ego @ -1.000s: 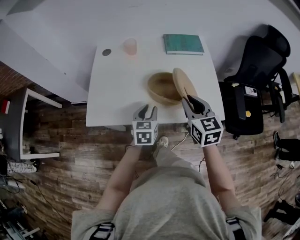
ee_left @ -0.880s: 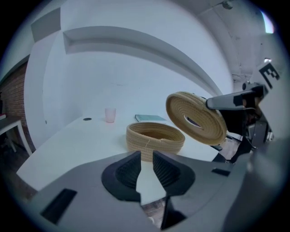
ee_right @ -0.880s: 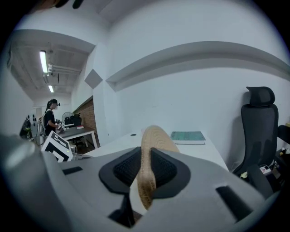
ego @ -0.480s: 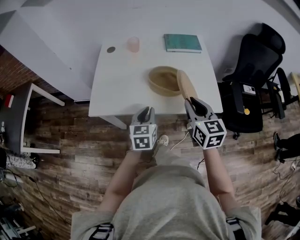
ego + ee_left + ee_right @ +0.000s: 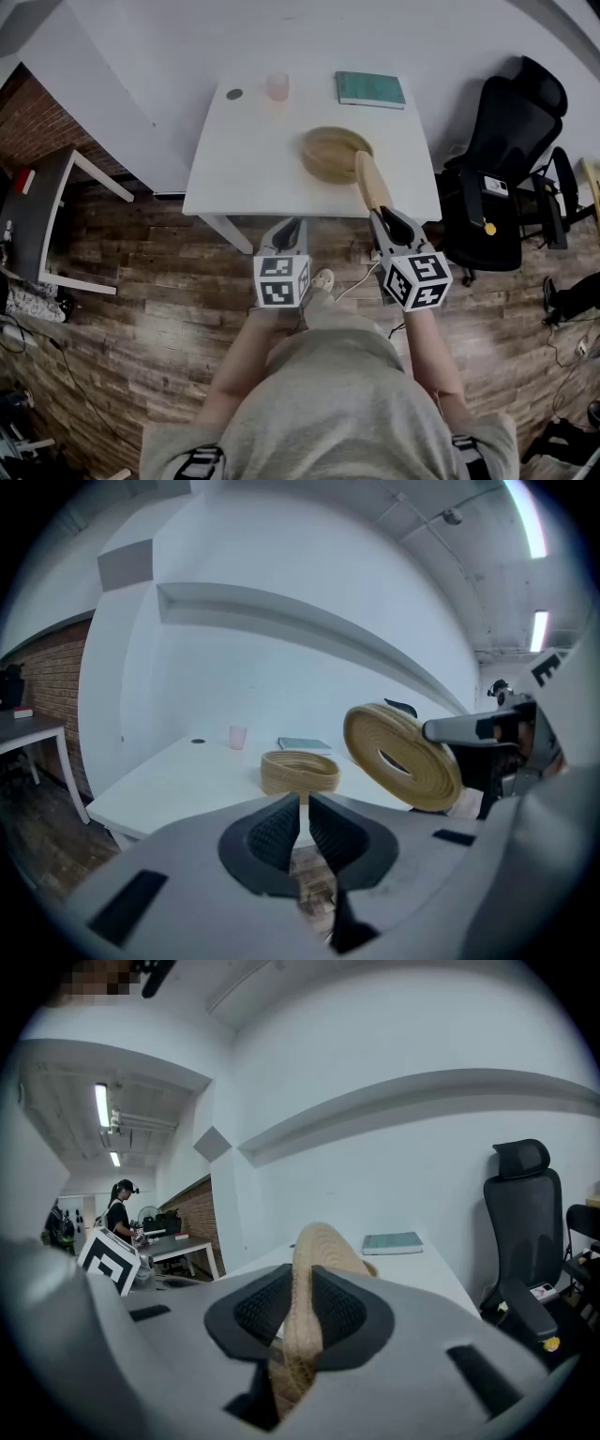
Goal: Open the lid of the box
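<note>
Right gripper (image 5: pixel 302 1309) pads clamp the woven lid (image 5: pixel 371 180) edge-on by its rim. The open woven box (image 5: pixel 330 155) sits just beyond them on the white table (image 5: pixel 239 159). Left gripper (image 5: pixel 300 825) jaws have just been closing on nothing and are all but together. Hold the clamp firm and keep the lid clear of the box.

— How's the light?
— Even and cool; ceiling strip lights (image 5: pixel 539 630) glow in the left gripper view, and the white worktop (image 5: pixel 244 159) is bright without glare.
— Sharpness?
— Fine centrally; both gripper views curve hard, with black corners.

Two hand-held grippers (image 5: pixel 292 226) (image 5: pixel 383 215), one box (image 5: pixel 333 155), one lid (image 5: pixel 371 180), one cup (image 5: pixel 277 86), one book (image 5: pixel 371 89)
</note>
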